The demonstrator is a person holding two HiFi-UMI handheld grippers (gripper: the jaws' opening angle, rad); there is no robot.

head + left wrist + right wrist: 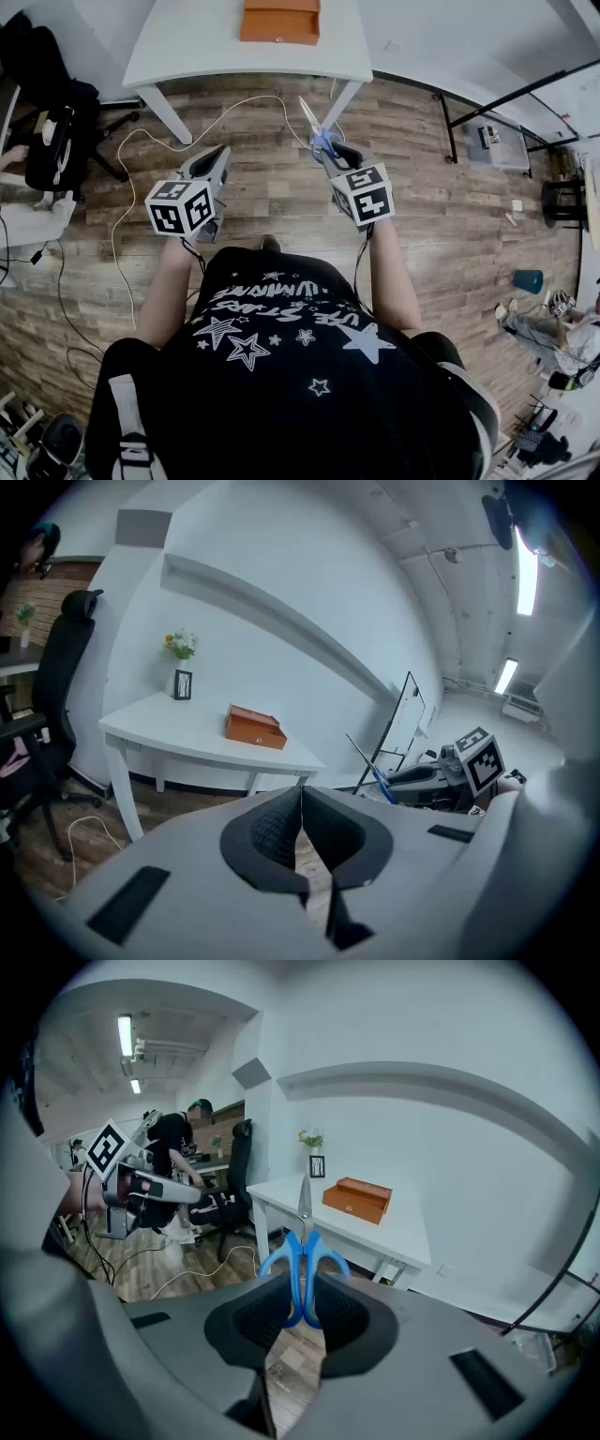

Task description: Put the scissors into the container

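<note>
- Right gripper view is showing the right gripper (298,1309) pinching the scissors (302,1258) by their blue loop handles, which are sitting between the dark pads.
- The scissors' long axis is running in line with the jaws, and the closed silver blades are pointing up and away toward the white table (412,1232).
- The left gripper (301,829) is holding its jaws pressed together with nothing between them.
- At upper centre of the head view, the blade tip is lying just short of the table's near edge, over wood floor (272,192).
- A white cable (127,178) is trailing across the floor at the left of that frame, beside a table leg.
- Farthest off, the orange container (279,21) is sitting on the table at top centre, with bare tabletop lying on both sides of it.
</note>
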